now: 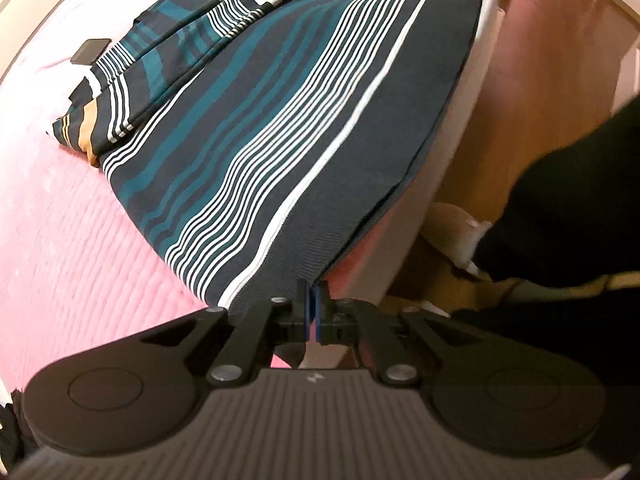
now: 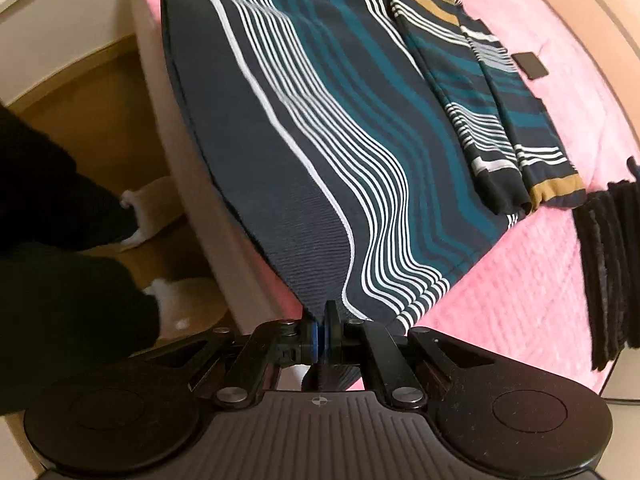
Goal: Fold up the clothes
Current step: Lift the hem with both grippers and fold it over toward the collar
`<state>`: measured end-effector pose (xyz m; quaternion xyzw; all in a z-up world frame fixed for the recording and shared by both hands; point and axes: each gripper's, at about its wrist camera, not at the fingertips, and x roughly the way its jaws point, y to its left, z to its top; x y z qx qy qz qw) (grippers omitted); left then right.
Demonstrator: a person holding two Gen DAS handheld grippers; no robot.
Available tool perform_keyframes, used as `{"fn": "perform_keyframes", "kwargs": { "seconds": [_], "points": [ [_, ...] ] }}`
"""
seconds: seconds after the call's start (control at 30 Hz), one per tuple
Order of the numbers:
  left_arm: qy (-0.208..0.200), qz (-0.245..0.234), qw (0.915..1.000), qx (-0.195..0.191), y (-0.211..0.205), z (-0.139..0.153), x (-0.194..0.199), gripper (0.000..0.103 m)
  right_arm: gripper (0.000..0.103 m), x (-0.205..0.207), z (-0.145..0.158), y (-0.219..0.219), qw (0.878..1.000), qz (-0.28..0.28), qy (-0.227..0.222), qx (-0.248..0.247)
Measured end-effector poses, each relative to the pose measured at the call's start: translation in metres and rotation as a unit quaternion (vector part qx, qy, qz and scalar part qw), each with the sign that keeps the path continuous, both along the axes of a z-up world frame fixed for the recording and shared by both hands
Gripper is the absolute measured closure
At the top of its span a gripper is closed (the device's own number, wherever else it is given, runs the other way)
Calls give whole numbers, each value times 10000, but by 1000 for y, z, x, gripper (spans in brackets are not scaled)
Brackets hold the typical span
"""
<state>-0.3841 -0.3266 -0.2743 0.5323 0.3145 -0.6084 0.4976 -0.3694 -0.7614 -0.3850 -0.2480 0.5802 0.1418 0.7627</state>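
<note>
Pink bed [image 1: 60, 240]: both hand-held grippers, left [image 1: 313, 308] and right [image 2: 323, 330], clamp the striped sweater's [image 1: 280, 128] near hem corners; its body stretches away toward the far side.

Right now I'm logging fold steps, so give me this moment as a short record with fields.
surface: pink bedspread
garment: striped sweater, body spread flat, sleeves folded across its far part
left gripper: shut on one hem corner
right gripper: shut on the other hem corner
hem: stretched between the grippers at the bed's edge
nearby: dark cloth, small black card
person: legs in slippers beside the bed
</note>
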Motion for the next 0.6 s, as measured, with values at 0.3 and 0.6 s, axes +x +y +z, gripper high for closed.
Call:
{"fn": "perform_keyframes", "kwargs": {
  "seconds": [0.3,0.6],
  "points": [
    [555,27,9971,524,44,25,-34,103,102,-62,18,19,9961,-56,740,476],
    [177,251,9994,166,-3,74,2,103,102,-24,58,-24,9980,-144,301,542]
  ]
}}
